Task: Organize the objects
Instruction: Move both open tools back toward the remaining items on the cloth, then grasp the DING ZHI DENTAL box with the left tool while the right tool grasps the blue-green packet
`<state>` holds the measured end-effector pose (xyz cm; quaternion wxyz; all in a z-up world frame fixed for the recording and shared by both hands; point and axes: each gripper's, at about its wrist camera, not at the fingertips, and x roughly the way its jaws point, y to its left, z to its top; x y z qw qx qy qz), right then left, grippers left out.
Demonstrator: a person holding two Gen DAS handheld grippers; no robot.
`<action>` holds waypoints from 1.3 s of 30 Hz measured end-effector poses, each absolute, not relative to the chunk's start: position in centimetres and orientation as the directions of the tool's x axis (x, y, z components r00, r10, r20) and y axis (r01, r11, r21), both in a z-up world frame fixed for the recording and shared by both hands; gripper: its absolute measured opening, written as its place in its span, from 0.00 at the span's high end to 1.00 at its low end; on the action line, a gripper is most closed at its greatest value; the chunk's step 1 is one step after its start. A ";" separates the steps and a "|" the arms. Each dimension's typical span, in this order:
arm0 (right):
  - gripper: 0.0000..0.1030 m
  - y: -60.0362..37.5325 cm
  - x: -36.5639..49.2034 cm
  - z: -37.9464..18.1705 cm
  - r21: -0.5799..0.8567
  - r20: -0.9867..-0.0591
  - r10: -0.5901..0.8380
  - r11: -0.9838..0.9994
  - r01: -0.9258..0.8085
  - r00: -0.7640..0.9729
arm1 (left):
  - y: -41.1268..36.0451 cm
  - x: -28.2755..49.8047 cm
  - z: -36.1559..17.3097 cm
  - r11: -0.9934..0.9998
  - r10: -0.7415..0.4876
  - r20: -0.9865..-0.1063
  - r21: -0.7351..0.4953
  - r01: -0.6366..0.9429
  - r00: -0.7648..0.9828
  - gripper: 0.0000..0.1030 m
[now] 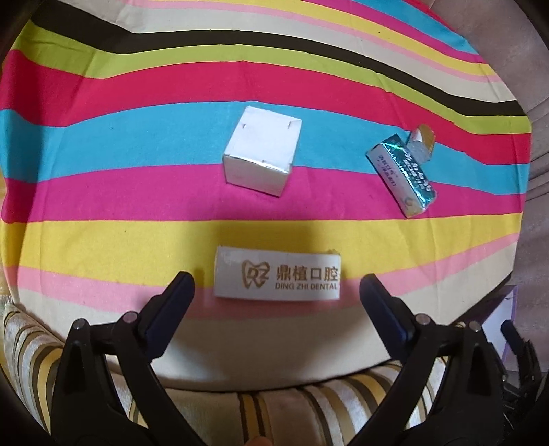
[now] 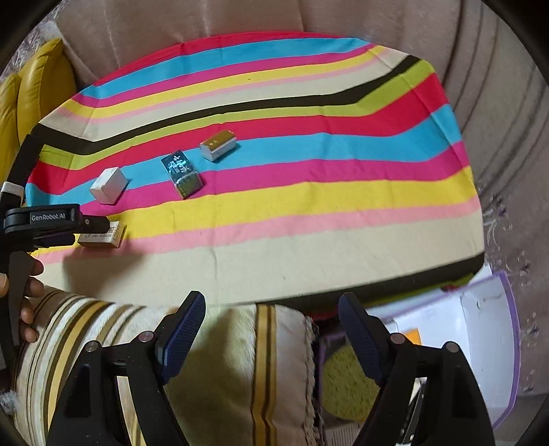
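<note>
The left gripper (image 1: 277,286) hangs low over the near edge of the striped cloth (image 1: 103,240), its two fingers spread wide. Between the fingertips, a little ahead of them, lies the dental box (image 1: 277,278), flat on its broad face with the gold tooth logo and lettering up; neither finger touches it. Further back, straight ahead, sits a plain white box (image 1: 262,154) on the blue and pink stripes. Off to the right of that lies a shiny teal box (image 1: 401,175), tilted, with one end flap torn open. From the right wrist view a fourth box with a gold top (image 2: 218,145) shows just behind the teal one.

The right gripper (image 2: 272,320) hovers well apart from all the boxes, fingers also spread wide and holding nothing, above a cream cushion with gold and brown stripes (image 2: 219,360) at the front edge of the cloth.

The cloth covers a raised flat surface. Behind it stands a beige upholstered sofa (image 2: 240,17), with a yellow cushion (image 2: 37,85) at the far left. Down at the right sits a purple-edged clear bin (image 2: 494,329) holding white and yellow-green items I cannot make out.
</note>
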<state>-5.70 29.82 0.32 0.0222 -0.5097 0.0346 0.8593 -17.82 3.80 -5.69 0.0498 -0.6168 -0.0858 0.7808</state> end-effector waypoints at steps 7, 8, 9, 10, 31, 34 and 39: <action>0.21 28.9 -8.5 0.2 0.019 -0.871 0.007 -0.999 -0.047 -0.492 | 4.6 -18.7 -7.1 -0.991 0.130 -0.970 -0.136 0.019 -0.205 0.05; 0.21 28.7 -9.0 0.2 0.019 -0.871 0.006 -0.999 -0.046 -0.491 | 4.8 -18.7 -7.2 -0.993 0.114 -0.972 -0.119 0.012 -0.206 0.05; 0.21 28.6 -9.4 0.1 0.021 -0.872 0.004 -0.999 -0.045 -0.490 | 5.0 -18.8 -7.2 -0.995 0.100 -0.973 -0.104 0.007 -0.207 0.05; 0.21 28.5 -9.8 0.1 0.023 -0.871 0.001 -0.999 -0.043 -0.491 | 5.2 -18.9 -7.4 -0.996 0.083 -0.975 -0.085 0.002 -0.207 0.05; 0.21 21.8 -20.0 -1.8 0.034 -0.857 -0.095 -0.991 0.128 -0.507 | 2.8 -17.7 -5.7 -0.982 0.129 -0.913 -0.173 0.080 -0.388 0.18; 0.21 21.0 -20.9 -2.4 0.021 -0.865 -0.094 -0.988 0.152 -0.494 | 1.8 -18.1 -5.5 -0.977 0.135 -0.903 -0.190 0.098 -0.408 0.18; 0.32 20.2 -21.7 -3.6 -0.010 -0.879 -0.073 -0.985 0.171 -0.471 | 1.3 -18.5 -6.2 -0.971 0.157 -0.901 -0.216 0.106 -0.404 0.18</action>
